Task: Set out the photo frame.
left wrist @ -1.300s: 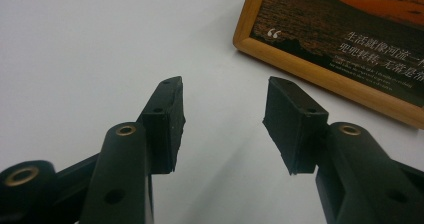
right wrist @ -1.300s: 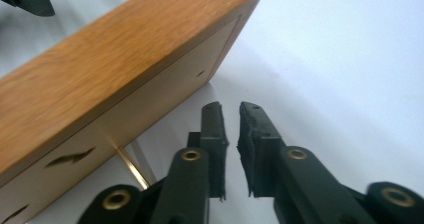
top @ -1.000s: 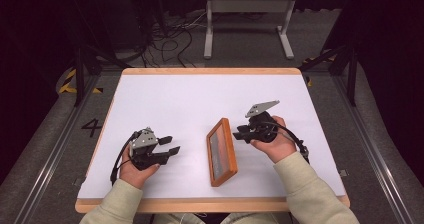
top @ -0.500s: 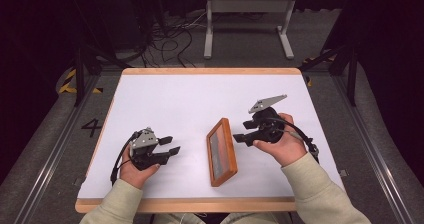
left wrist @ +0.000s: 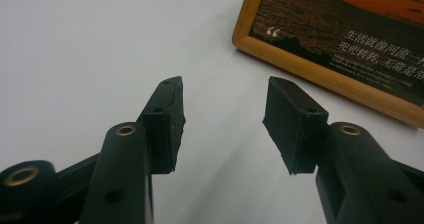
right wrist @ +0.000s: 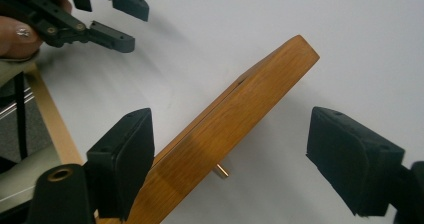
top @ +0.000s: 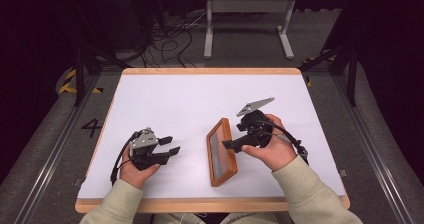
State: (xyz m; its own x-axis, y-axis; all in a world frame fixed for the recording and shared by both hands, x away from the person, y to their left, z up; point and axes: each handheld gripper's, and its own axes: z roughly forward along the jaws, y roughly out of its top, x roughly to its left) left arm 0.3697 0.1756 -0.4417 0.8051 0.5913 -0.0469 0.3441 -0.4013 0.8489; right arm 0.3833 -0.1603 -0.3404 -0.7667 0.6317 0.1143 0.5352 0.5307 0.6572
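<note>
1. Since the earlier frames, the right gripper [top: 231, 144] has shifted a little farther up the table, and the frame [top: 221, 152] has tipped from lying nearly flat to leaning on its edge; the left gripper [top: 170, 146] has stayed where it was.
2. Right gripper: released, its jaws spread wide on either side of the frame's wooden side [right wrist: 235, 129]. No pad [right wrist: 125, 159] clearly presses on the wood in the right gripper view.
3. Left gripper: released too, with nothing between its jaws [left wrist: 225, 119]. It rests low over the table [top: 165, 99] at the person's left, well apart from the frame.
4. The frame sits near the table's front edge, a little right of centre, between the two grippers. Its long side runs roughly away from the person.
5. The frame is tilted, with its picture face turned toward the left gripper and its back toward the right gripper.
6. A small brass peg [right wrist: 221, 172] sticks out from the frame's back, close above the table.
7. In the left gripper view the frame's corner [left wrist: 250, 34] shows an orange sunset print with white lettering.
</note>
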